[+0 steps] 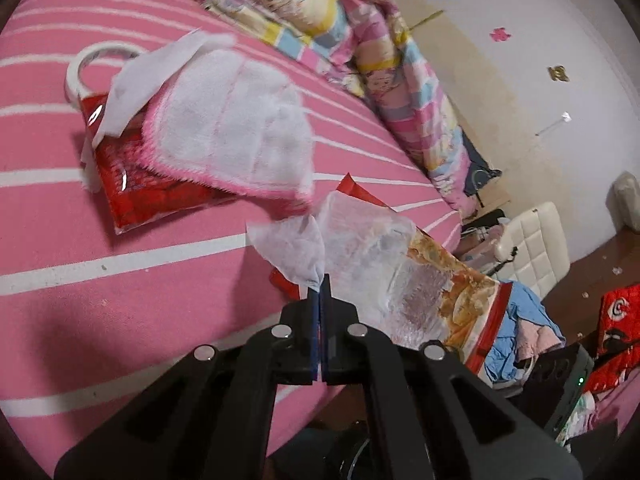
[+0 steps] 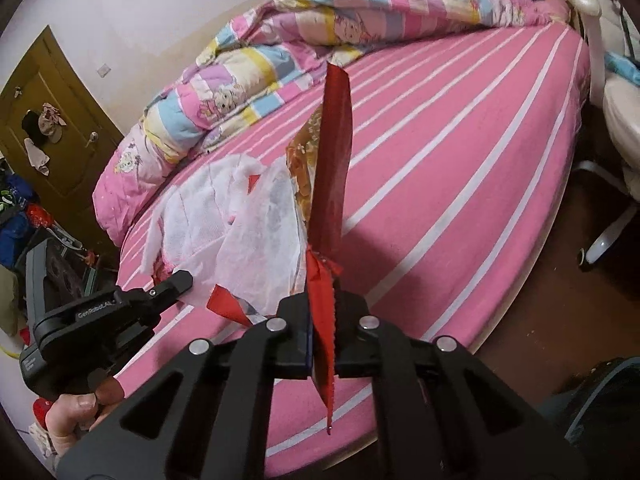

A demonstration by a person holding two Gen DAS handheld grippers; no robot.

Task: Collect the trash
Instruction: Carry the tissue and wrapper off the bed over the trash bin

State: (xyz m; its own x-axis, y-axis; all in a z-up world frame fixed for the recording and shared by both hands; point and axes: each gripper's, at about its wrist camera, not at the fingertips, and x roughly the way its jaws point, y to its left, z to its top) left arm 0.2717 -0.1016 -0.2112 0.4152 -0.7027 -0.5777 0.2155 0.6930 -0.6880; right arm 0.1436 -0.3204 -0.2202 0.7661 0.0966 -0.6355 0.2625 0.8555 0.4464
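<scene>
Pink striped bedsheet fills my view. My left gripper is pinched shut on a white wipe; my right gripper clamps a red wrapper nearby, apparently lifted clear of the bed.

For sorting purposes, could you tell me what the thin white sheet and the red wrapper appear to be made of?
Thin white sheet: probably non-woven tissue; matte, translucent, softly creased. Red wrapper: probably plastic film; glossy, stiff, with a serrated edge.
</scene>
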